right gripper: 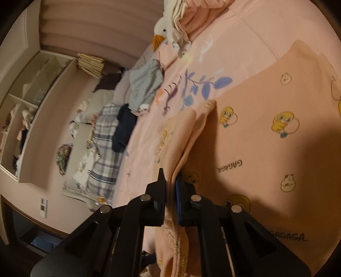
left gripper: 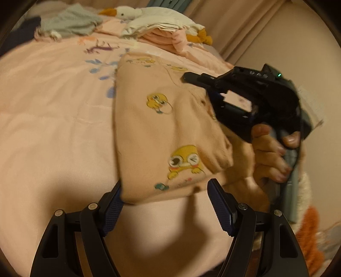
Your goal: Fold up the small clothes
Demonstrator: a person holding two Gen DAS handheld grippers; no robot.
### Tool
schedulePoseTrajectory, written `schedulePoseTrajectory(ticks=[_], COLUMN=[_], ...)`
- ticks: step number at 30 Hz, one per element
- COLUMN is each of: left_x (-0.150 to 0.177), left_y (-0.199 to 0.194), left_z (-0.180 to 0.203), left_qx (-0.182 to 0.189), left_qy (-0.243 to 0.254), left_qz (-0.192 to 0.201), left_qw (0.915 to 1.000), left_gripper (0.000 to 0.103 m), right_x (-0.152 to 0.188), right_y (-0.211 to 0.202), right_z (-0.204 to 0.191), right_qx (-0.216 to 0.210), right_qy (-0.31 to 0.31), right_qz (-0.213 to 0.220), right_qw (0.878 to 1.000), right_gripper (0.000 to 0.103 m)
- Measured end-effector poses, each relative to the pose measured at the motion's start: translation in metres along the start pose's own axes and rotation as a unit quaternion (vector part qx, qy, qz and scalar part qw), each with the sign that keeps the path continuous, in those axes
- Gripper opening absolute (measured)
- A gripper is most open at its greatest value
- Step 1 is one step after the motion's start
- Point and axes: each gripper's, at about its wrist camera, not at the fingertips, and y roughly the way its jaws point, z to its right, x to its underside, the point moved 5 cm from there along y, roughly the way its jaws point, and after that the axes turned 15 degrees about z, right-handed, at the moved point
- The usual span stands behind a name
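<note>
A peach garment with yellow cartoon chicks (left gripper: 153, 132) lies on the pink bedsheet (left gripper: 53, 127). My left gripper (left gripper: 165, 189) is open, its fingers on either side of the garment's near edge, with the left pad against the cloth. My right gripper (right gripper: 170, 181) is shut on a folded edge of the same garment (right gripper: 266, 132) and lifts it off the bed. The right gripper also shows in the left wrist view (left gripper: 251, 95), held in a hand above the garment's right side.
A stack of folded pink and white clothes (left gripper: 162, 34) sits at the far side with a white goose plush (left gripper: 125, 11). A grey garment (left gripper: 68, 23) lies at the far left. A dark garment (right gripper: 124, 127), plaid bedding (right gripper: 104, 149) and shelves (right gripper: 32, 102) lie beyond the bed.
</note>
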Motion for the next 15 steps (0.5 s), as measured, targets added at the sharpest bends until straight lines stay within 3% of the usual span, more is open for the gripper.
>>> schedulePoseTrajectory(ticks=[9, 12, 15], left_x=[-0.002, 0.001, 0.007], left_y=[0.016, 0.020, 0.021], left_z=[0.000, 0.003, 0.015], left_qx=[0.072, 0.083, 0.076], left_qy=[-0.116, -0.136, -0.107], left_qz=[-0.020, -0.036, -0.051], left_qw=[0.9904, 0.9866, 0.9901], left_gripper=[0.074, 0.058, 0.056], right_x=[-0.008, -0.013, -0.020], right_y=[-0.007, -0.011, -0.019], right_z=[-0.002, -0.004, -0.001], right_qx=[-0.013, -0.024, -0.030], right_qy=[0.009, 0.012, 0.020], right_qz=[0.012, 0.021, 0.031], right_qw=[1.000, 0.999, 0.999], right_gripper=[0.009, 0.009, 0.009])
